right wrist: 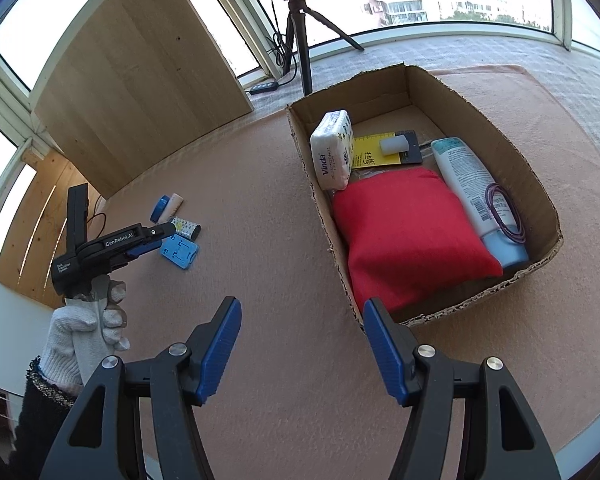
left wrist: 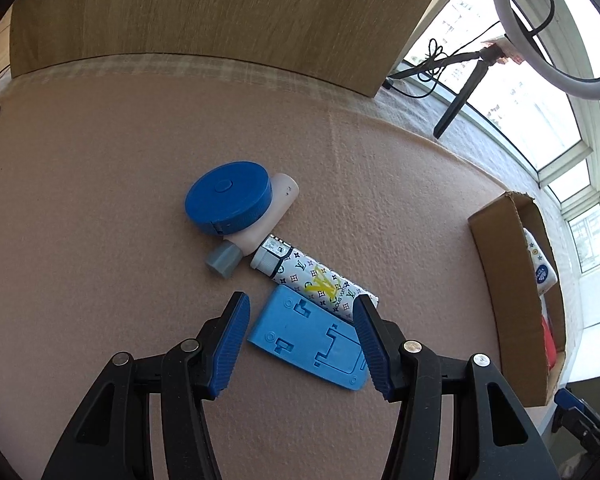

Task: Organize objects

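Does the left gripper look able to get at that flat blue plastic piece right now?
Probably yes. The left gripper is open, its fingers on either side of the flat blue piece, and nothing lies on top. The patterned tube lies close along its far edge and might get nudged.

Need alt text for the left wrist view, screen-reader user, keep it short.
The open left gripper hovers over a flat light-blue plastic piece on a pink felt table. Just beyond lie a patterned tube, a round blue case and a small pale bottle with a grey cap; a cardboard box sits at right.
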{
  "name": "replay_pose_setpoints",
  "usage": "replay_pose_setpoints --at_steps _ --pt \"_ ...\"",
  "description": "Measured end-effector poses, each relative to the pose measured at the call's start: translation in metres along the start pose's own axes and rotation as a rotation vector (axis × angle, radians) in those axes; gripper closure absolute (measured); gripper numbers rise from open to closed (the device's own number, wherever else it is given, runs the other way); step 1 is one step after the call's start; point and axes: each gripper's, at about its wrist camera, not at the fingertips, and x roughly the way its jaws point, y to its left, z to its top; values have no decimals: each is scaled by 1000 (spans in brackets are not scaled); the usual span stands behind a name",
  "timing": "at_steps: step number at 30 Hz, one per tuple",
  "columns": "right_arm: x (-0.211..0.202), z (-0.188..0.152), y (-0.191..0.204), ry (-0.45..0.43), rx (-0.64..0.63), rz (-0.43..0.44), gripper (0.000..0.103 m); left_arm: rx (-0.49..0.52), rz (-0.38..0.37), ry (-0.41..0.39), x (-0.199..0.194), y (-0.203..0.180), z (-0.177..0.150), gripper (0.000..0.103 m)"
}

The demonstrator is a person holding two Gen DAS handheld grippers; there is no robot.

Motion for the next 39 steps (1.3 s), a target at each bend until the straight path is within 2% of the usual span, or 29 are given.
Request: replay_pose_setpoints --at_steps 9,14,18,30,32,35,39 --pt "-3 -3 0 2 0 -2 43 111 9 19 13 -31 -8 46" --pt "-5 -5 0 1 -2 2 43 253 36 32 19 -68 -25 47" --pt "-5 -5 -1 -1 3 8 43 368 82 9 23 -98 -45 45" --pt "-5 -8 -7 1 15 17 43 438 69 4 8 -110 -79 40" --pt "-6 -8 -8 2 15 18 43 427 59 19 5 -107 -82 40" --pt "-6 -7 -8 1 10 18 43 412 44 42 -4 -104 -85 46" --pt "-5 -7 -5 3 5 22 43 366 13 12 -13 -102 -73 46"
